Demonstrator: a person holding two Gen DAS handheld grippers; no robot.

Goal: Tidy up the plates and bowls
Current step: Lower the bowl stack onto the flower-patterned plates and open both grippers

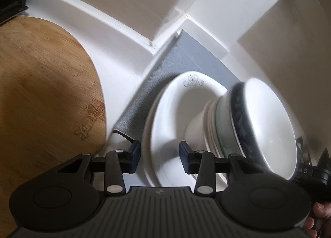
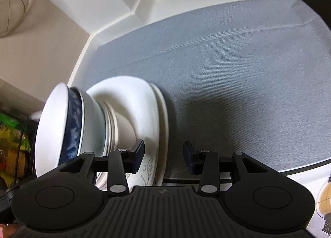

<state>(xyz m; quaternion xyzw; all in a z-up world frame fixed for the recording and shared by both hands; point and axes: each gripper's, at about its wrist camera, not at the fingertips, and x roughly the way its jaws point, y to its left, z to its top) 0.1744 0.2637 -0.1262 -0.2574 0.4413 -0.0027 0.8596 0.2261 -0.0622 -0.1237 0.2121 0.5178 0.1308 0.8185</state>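
Note:
A stack of white plates (image 1: 163,113) lies on a grey mat (image 1: 171,66). On them stands a pile of bowls (image 1: 269,120), with a blue patterned bowl (image 1: 240,113) under the top white one. My left gripper (image 1: 159,155) is open, its jaws on either side of the plates' rim. In the right wrist view the same plates (image 2: 144,109) and bowls (image 2: 62,126) are at the left. My right gripper (image 2: 163,157) is open, with the plates' rim between its jaws.
A round wooden board (image 1: 41,93) lies left of the mat. White walls and a corner ledge (image 1: 157,37) close in behind. The grey mat (image 2: 227,72) spreads wide to the right. A wire basket (image 2: 12,1) hangs top left. Colourful packets (image 2: 12,134) sit at the left.

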